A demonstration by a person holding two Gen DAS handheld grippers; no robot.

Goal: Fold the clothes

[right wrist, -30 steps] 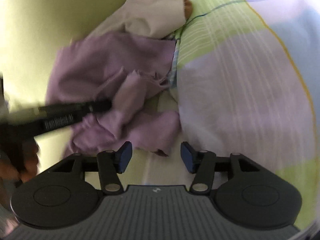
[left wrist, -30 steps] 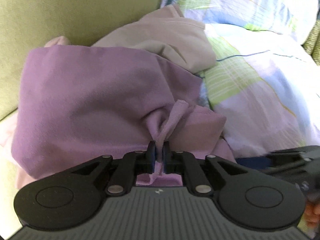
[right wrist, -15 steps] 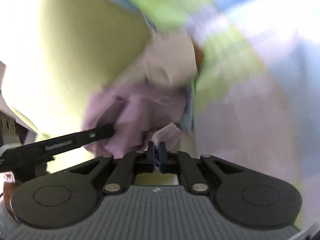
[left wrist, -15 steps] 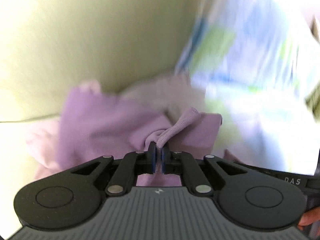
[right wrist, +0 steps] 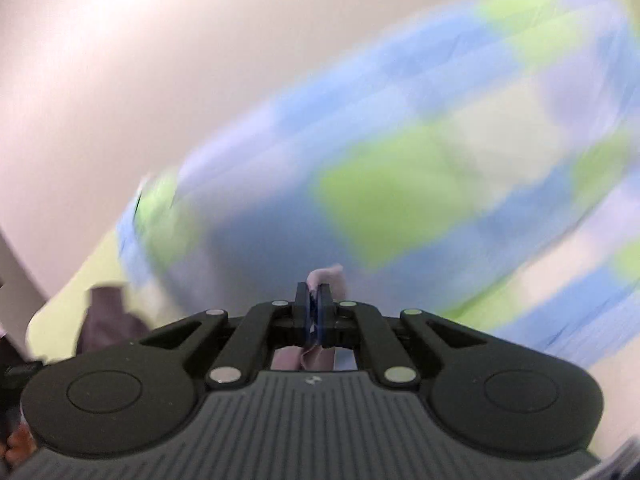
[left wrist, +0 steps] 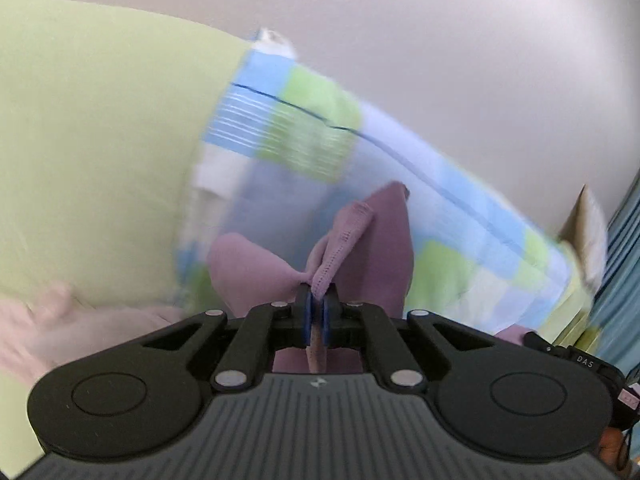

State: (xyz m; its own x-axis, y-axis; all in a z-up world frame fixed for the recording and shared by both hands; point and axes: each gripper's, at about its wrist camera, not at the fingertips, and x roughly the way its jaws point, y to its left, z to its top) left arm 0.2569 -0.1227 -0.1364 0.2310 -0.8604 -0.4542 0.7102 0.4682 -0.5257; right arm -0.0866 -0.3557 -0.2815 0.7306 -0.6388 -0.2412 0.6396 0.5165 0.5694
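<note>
My left gripper (left wrist: 316, 305) is shut on a hemmed edge of the purple garment (left wrist: 372, 248), which is lifted and bunches up in front of the jaws. My right gripper (right wrist: 314, 298) is shut on another part of the same purple garment (right wrist: 326, 278); only a small tuft shows above its jaws, and a darker fold of the purple garment (right wrist: 108, 316) hangs at lower left. The right wrist view is blurred by motion.
A blue, green and white checked quilt (left wrist: 400, 160) lies behind the garment, also in the right wrist view (right wrist: 400, 184). A light green sheet (left wrist: 100, 140) is at left, a pale pink cloth (left wrist: 60, 332) at lower left. A white wall (left wrist: 440, 20) is above.
Both grippers have risen and tilted up, lifting the purple garment off the bed. The right gripper, open a second ago, shut on the garment half a second ago. The wall has come into view.
</note>
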